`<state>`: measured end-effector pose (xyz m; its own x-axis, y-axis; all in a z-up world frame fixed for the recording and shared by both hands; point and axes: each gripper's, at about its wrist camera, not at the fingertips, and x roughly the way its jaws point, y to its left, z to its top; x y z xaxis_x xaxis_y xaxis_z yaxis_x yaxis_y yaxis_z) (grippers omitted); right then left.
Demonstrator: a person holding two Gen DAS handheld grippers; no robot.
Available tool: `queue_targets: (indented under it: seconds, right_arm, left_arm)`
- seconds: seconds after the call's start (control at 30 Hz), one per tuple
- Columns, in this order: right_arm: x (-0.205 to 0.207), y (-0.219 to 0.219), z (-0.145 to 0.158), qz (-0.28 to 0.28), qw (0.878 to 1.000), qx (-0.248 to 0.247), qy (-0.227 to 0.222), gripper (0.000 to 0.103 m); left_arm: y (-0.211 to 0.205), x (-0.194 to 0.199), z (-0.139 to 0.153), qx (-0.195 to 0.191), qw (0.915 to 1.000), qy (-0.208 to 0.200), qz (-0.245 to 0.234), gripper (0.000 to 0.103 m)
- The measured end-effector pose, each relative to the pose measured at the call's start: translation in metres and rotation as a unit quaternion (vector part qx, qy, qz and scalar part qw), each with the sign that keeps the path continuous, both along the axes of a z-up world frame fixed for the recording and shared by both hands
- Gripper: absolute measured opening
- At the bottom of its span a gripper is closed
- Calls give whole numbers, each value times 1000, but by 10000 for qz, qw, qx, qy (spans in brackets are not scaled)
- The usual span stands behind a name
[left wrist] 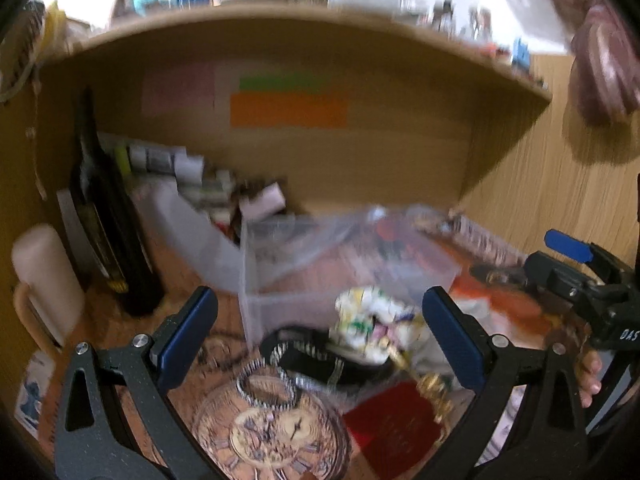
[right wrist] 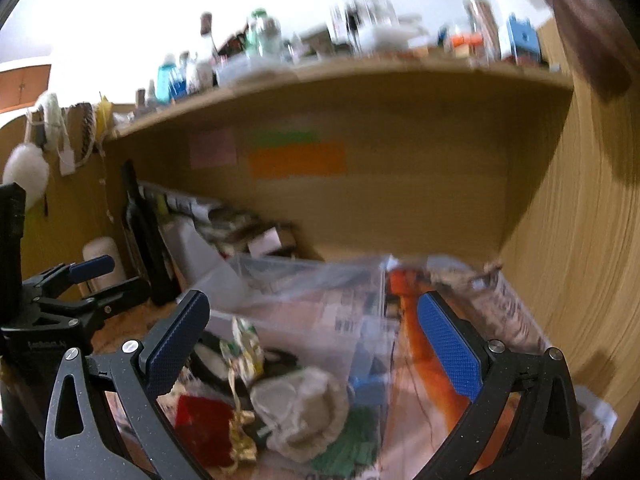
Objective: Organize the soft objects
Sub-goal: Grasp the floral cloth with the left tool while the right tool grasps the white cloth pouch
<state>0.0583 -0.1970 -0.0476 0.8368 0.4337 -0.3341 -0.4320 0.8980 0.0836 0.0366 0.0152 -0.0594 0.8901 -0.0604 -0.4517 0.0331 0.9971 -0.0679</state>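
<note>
Both views are motion-blurred. My left gripper (left wrist: 320,336) is open and empty above a heap of soft things: a white patterned cloth (left wrist: 376,328), a black band with silver trim (left wrist: 320,360) and a red velvet pouch with gold tie (left wrist: 394,420). My right gripper (right wrist: 316,344) is open and empty above a beige drawstring pouch (right wrist: 300,412), the red pouch (right wrist: 204,432) and the patterned cloth (right wrist: 246,348). A clear plastic bin (left wrist: 256,280) with a clear bag (right wrist: 304,292) lies behind. The right gripper shows at the right of the left wrist view (left wrist: 580,272), the left gripper at the left of the right wrist view (right wrist: 84,280).
A wooden shelf (left wrist: 304,28) crowded with bottles overhangs the desk. A dark bottle (left wrist: 108,220) and a cream mug (left wrist: 44,276) stand at left. A round clock-face plate (left wrist: 276,436) lies below the left gripper. An orange printed sheet (right wrist: 432,360) lies by the wooden side wall.
</note>
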Motion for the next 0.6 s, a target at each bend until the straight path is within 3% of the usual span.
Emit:
queue_targets:
  seconds: [0.13, 0.3, 0.4, 0.6]
  right_arm:
    - [11, -1, -25, 66, 9991, -90, 418, 103]
    - [22, -4, -53, 173, 9956, -77, 918, 103]
    - [26, -5, -62, 302, 9937, -50, 1077, 96]
    - [35, -1, -70, 498, 9903, -39, 1298, 82]
  left_arm:
    - [-1, 16, -23, -192, 9987, 462, -109, 103]
    - [-13, 28, -29, -265, 9977, 543, -294, 103]
    - [-22, 37, -28, -300, 9971, 564, -422, 102]
    - [-39, 64, -37, -336, 9937, 867, -626, 86]
